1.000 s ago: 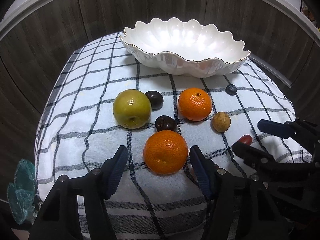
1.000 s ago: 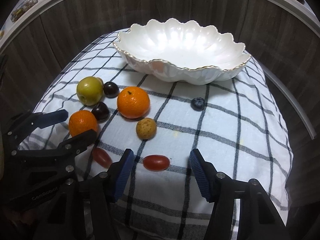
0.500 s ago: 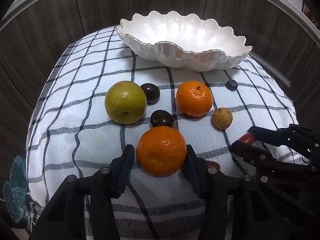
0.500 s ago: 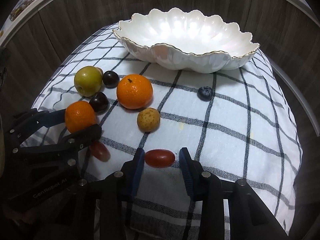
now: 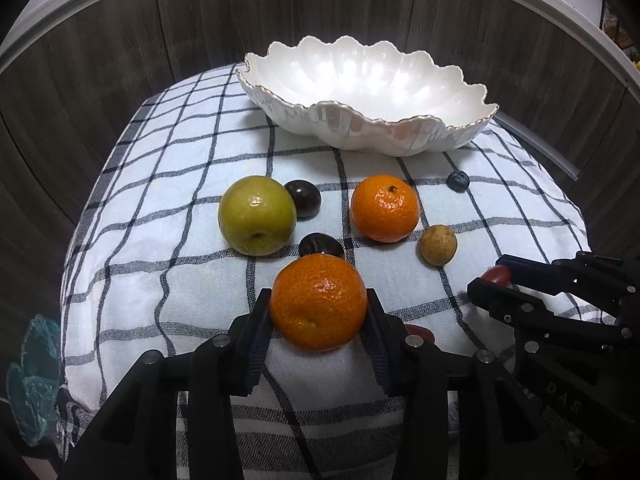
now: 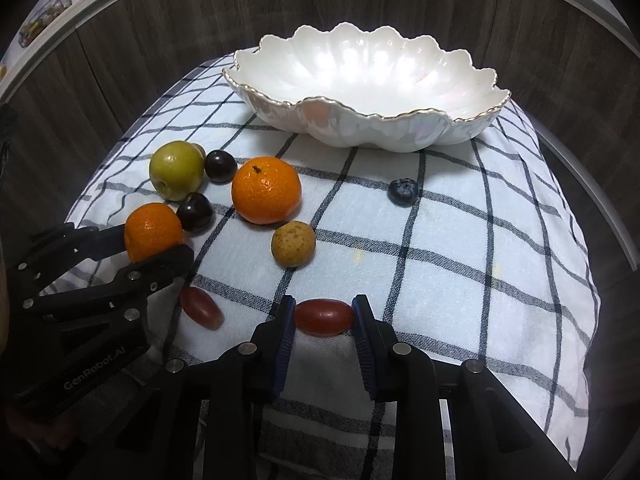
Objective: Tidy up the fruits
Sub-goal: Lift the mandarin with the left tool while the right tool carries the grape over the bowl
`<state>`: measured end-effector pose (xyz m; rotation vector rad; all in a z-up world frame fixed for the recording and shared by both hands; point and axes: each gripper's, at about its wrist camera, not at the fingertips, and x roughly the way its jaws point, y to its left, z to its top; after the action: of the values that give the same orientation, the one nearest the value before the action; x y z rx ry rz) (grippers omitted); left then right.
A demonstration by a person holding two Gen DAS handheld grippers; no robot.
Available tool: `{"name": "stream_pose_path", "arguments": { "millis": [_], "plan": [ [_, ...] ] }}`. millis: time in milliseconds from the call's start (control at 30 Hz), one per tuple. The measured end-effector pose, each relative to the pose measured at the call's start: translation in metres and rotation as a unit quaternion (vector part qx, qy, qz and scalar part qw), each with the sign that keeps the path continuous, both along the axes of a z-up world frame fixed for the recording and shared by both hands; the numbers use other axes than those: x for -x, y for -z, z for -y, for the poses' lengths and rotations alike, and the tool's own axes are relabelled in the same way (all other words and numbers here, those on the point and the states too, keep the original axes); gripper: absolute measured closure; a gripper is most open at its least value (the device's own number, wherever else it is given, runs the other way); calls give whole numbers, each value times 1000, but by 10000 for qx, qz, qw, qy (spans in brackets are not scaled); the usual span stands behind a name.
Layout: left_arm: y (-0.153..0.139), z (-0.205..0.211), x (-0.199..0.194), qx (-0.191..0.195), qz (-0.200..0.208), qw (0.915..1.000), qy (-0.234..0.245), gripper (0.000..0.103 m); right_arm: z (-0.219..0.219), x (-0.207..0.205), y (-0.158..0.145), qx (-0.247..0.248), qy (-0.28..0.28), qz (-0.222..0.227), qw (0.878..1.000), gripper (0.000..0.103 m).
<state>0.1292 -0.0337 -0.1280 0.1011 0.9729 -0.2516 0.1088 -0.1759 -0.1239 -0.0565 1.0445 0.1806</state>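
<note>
Beyond both loads, the empty white bowl lies at the far side. Having just closed, the left gripper clamps the near orange; the right gripper pinches a red grape tomato end to end.

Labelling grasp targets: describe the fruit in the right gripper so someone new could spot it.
Start at the white scalloped bowl at the far end of the checked cloth and come to the near edge. The red grape tomato lies there, pinched end to end by the right gripper. A second red one lies free to its left; every other fruit is rounder.

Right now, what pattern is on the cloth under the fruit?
White cloth with dark checked lines, clearest in the right wrist view.
</note>
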Motion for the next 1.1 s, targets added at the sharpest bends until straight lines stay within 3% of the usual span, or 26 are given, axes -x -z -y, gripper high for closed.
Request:
{"name": "stream_pose_path", "arguments": {
  "millis": [700,1100],
  "plan": [
    [-35,-5,15,100,356,9992,-128,61,10,12,-36,-8,202,563,9982,73],
    [-61,1,-4,240,532,9981,-204,61,30,-10,-71,-176,533,965,9937,73]
  ]
}}
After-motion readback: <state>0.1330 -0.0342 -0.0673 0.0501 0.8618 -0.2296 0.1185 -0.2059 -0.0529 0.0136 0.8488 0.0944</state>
